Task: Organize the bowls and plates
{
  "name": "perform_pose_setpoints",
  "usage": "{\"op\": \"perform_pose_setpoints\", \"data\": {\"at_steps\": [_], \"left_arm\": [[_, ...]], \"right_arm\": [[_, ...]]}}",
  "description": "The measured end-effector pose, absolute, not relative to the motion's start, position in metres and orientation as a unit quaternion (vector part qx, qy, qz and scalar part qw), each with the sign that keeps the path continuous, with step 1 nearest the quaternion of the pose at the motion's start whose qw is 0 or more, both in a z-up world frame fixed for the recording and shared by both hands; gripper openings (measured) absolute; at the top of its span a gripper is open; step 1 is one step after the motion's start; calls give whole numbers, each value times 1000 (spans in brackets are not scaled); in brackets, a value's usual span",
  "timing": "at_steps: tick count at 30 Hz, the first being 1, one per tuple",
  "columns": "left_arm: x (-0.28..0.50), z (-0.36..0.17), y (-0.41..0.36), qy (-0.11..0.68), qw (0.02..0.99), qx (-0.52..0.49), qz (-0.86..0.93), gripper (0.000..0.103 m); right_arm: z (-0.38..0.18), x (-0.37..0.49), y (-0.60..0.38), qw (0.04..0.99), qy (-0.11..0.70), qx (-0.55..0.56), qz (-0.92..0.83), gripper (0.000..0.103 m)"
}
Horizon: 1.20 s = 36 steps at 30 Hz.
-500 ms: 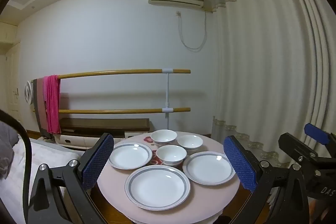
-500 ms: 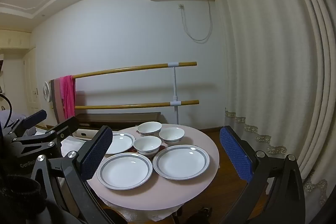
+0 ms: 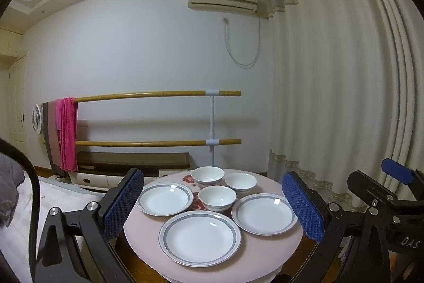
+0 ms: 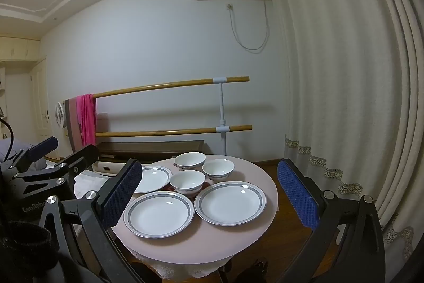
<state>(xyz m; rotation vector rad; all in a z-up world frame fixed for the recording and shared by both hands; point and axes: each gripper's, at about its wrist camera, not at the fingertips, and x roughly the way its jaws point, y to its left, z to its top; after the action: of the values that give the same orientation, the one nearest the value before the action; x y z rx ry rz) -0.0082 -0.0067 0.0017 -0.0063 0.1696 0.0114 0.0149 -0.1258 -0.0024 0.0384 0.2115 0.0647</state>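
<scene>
We see glossy white glazed plates (image 3: 200, 234) and bowls (image 3: 217, 199) catching glints on a matt pink surface (image 3: 273, 246). The pads (image 3: 302, 206) look like rough, dimpled blue rubber, on black frames with bare metal bolts. Behind hang soft cloth curtains (image 3: 331, 97) and smooth wooden rails (image 3: 140, 95).

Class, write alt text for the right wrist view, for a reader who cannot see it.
A round pink table holds three grey-rimmed white plates and three white bowls, unstacked, seen between the open right gripper with its blue-padded fingers. The left gripper shows at the left; behind stand a two-bar wooden rail, a pink towel and white curtains.
</scene>
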Motion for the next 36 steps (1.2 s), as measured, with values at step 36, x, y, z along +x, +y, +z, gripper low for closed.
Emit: {"op": "perform_pose_setpoints", "data": {"at_steps": [36], "left_arm": [[-7, 2, 1, 84, 996, -10, -4, 102]], "right_arm": [[-8, 16, -127, 993, 114, 23, 35, 103]]}}
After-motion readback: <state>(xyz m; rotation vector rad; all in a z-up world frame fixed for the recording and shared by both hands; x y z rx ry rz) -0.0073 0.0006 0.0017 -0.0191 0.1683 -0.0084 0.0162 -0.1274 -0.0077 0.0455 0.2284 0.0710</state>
